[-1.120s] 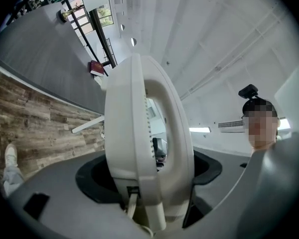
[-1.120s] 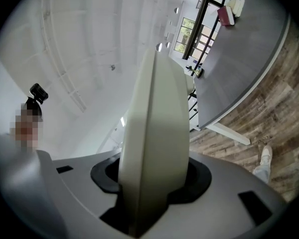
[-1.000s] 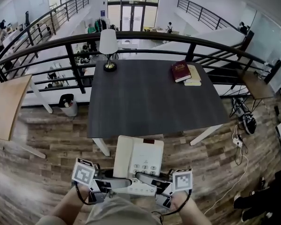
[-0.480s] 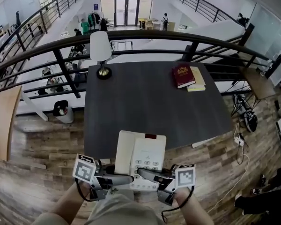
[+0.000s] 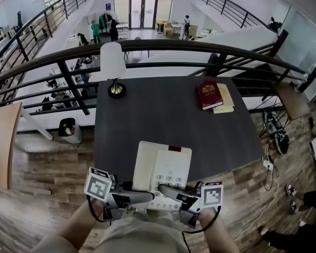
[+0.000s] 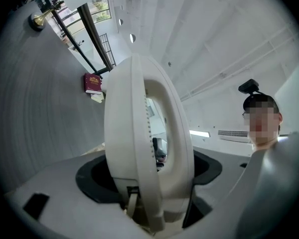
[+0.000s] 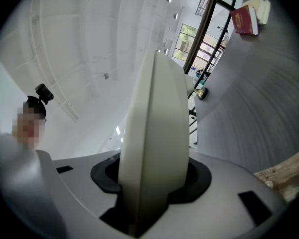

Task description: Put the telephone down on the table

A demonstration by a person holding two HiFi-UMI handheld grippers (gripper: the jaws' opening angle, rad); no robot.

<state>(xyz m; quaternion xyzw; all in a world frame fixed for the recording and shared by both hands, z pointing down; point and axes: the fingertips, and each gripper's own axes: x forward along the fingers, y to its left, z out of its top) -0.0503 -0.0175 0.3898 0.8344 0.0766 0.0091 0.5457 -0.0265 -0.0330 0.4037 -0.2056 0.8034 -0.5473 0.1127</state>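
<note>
The near edge of the cream plastic telephone (image 5: pixel 163 170) was hidden behind the two grippers in the head view, and some of its low buttons were covered too. No view showed if its bottom touched the dark grey table (image 5: pixel 147 123) or hung just over it. It lay over the table's near edge. In both gripper views the telephone stood edge-on, filled the middle and blocked much of what was behind.

The left gripper (image 5: pixel 141 197) was clamped on the telephone's near left side, where the handset sat. The right gripper (image 5: pixel 171 193) was clamped on its near right side. The telephone sat deep between each pair of jaws.

Far back on the table stood a white lamp with a brass foot (image 5: pixel 112 62). A dark red book (image 5: pixel 207 94) lay on a pale yellow book (image 5: pixel 227 97).
</note>
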